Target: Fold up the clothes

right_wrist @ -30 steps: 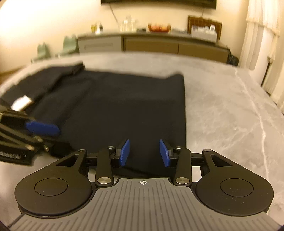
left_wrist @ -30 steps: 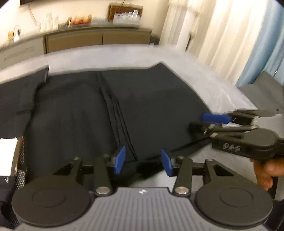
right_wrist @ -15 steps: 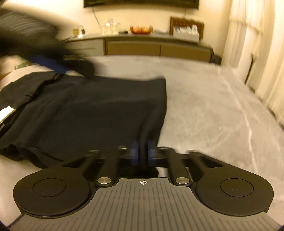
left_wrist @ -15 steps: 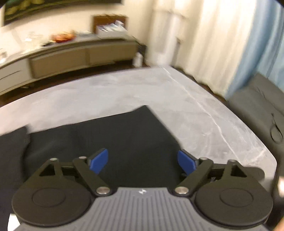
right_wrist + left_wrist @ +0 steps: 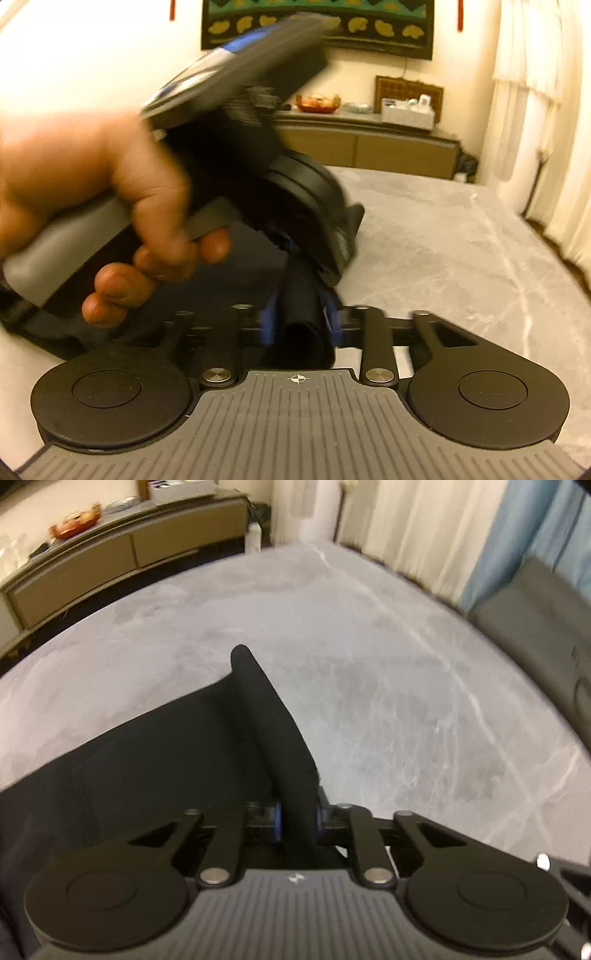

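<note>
Both grippers have a pinch on the same black, soft knit garment (image 5: 155, 760), which lies flat over the grey marble-patterned desk (image 5: 388, 686). Seen from the left wrist, the left gripper (image 5: 297, 819) has just been closing and its blue pads now squeeze a raised ridge of the cloth's right-hand edge, the fold standing up and running away toward the garment's far corner. Seen from the right wrist, the right gripper (image 5: 300, 321) has just been opening somewhat, yet a bunched roll of the same dark fabric sits between its blue pads (image 5: 269, 317) and seems caught there; how firmly it is pressed I cannot tell for sure. A person's hand (image 5: 110, 206) on the grey handle of the left tool crosses that view, blurred, with the left tool just above and ahead of the right one, so the two grips sit close together along one edge. My reading is that the step in hand is picking up the side edge at two points in order to carry it across the body of the garment. The next move would call for lifting both pinches together at even height, keeping the edge taut between them, and sweeping it over toward the opposite side; a loose right grip could let its end drop and skew the fold
</note>
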`<state>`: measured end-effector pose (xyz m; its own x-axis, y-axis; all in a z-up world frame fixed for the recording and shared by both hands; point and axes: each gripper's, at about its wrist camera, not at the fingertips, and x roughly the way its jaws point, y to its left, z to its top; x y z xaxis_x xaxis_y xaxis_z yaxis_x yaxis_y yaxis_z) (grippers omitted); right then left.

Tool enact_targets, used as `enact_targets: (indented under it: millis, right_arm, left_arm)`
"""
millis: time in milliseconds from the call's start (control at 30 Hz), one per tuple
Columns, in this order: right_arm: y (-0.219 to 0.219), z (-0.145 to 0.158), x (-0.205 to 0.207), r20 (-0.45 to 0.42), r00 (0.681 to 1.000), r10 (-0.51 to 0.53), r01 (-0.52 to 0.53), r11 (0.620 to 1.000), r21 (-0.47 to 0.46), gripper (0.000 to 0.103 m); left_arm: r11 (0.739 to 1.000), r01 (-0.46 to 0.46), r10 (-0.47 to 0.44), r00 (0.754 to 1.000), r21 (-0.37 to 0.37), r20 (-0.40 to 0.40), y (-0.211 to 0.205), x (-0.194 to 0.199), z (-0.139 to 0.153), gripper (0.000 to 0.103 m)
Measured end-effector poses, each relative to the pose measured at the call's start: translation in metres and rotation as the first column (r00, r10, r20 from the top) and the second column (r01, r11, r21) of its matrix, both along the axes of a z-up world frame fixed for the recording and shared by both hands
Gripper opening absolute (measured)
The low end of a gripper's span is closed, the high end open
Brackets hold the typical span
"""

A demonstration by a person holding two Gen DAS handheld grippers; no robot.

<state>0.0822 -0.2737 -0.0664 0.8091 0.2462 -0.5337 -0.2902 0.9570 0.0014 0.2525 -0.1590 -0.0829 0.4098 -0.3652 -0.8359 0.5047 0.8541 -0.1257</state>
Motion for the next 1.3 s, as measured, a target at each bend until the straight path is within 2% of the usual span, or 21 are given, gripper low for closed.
enact_targets:
  millis: [67, 167, 267, 400, 533, 633, 733, 833, 900, 1000, 1067, 1100, 1167, 1233, 1267, 1300]
  right_arm:
    - [0.000, 0.010, -0.003, -0.001, 1.000, 0.021, -0.021, 0.998, 0.063, 0.047]
    - [0.011, 0.023, -0.011, 0.025, 0.998, 0.059, -0.061, 0.993, 0.099, 0.050]
    - [0.033, 0.031, -0.019, 0.049, 0.991, 0.125, -0.129, 0.987, 0.098, 0.052]
    - [0.077, 0.025, -0.030, 0.042, 0.976, 0.214, -0.216, 0.975, 0.050, 0.052]
    - [0.132, 0.010, -0.035, 0.026, 0.950, 0.310, -0.310, 0.951, -0.020, 0.052]
    - [0.174, -0.002, -0.038, 0.007, 0.927, 0.374, -0.373, 0.925, -0.069, 0.053]
    - [0.208, -0.016, -0.043, -0.016, 0.911, 0.411, -0.410, 0.904, -0.125, 0.053]
    - [0.231, -0.022, -0.043, -0.006, 0.902, 0.431, -0.426, 0.888, -0.172, 0.053]
    - [0.242, -0.022, -0.044, 0.006, 0.897, 0.441, -0.432, 0.881, -0.192, 0.053]
    - [0.247, -0.024, -0.047, 0.009, 0.890, 0.455, -0.445, 0.874, -0.194, 0.053]
    - [0.255, -0.025, -0.047, 0.018, 0.884, 0.468, -0.455, 0.867, -0.201, 0.053]
    - [0.261, -0.026, -0.050, 0.026, 0.873, 0.486, -0.471, 0.858, -0.205, 0.053]
    - [0.271, -0.024, -0.056, 0.032, 0.838, 0.544, -0.527, 0.825, -0.203, 0.053]
    - [0.286, -0.030, -0.062, 0.017, 0.805, 0.593, -0.573, 0.784, -0.240, 0.047]
    - [0.290, -0.035, -0.062, -0.002, 0.798, 0.602, -0.581, 0.770, -0.264, 0.040]
    - [0.292, -0.041, -0.059, -0.029, 0.796, 0.604, -0.586, 0.759, -0.285, 0.040]
  left_arm:
    - [0.998, -0.030, 0.031, 1.000, -0.063, 0.007, 0.027, -0.004, 0.013, 0.010]
    - [0.985, -0.081, 0.084, 0.996, -0.155, 0.016, 0.085, -0.013, 0.041, 0.009]
    - [0.961, -0.145, 0.154, 0.988, -0.236, 0.021, 0.157, -0.023, 0.072, 0.009]
    - [0.919, -0.258, 0.278, 0.960, -0.299, 0.025, 0.270, -0.049, 0.091, 0.009]
    - [0.867, -0.389, 0.398, 0.917, -0.313, -0.036, 0.356, -0.065, 0.059, 0.009]
    - [0.803, -0.470, 0.460, 0.880, -0.367, -0.120, 0.403, -0.067, 0.020, 0.009]
    - [0.759, -0.476, 0.460, 0.875, -0.444, -0.150, 0.426, -0.071, 0.001, 0.009]
    - [0.748, -0.444, 0.451, 0.885, -0.494, -0.112, 0.438, -0.078, 0.005, 0.009]
    - [0.718, -0.439, 0.470, 0.878, -0.539, -0.089, 0.450, -0.086, 0.015, 0.009]
    - [0.726, -0.516, 0.512, 0.847, -0.455, -0.143, 0.458, -0.082, 0.000, 0.011]
    - [0.713, -0.552, 0.516, 0.830, -0.431, -0.209, 0.461, -0.082, -0.016, 0.019]
    - [0.698, -0.566, 0.520, 0.822, -0.439, -0.233, 0.463, -0.084, -0.020, 0.020]
    - [0.700, -0.563, 0.515, 0.824, -0.440, -0.235, 0.463, -0.086, -0.021, 0.026]
    - [0.708, -0.555, 0.508, 0.830, -0.436, -0.232, 0.461, -0.088, -0.022, 0.027]
    - [0.710, -0.556, 0.505, 0.830, -0.432, -0.237, 0.460, -0.089, -0.023, 0.027]
    - [0.707, -0.559, 0.505, 0.828, -0.433, -0.244, 0.460, -0.090, -0.026, 0.027]
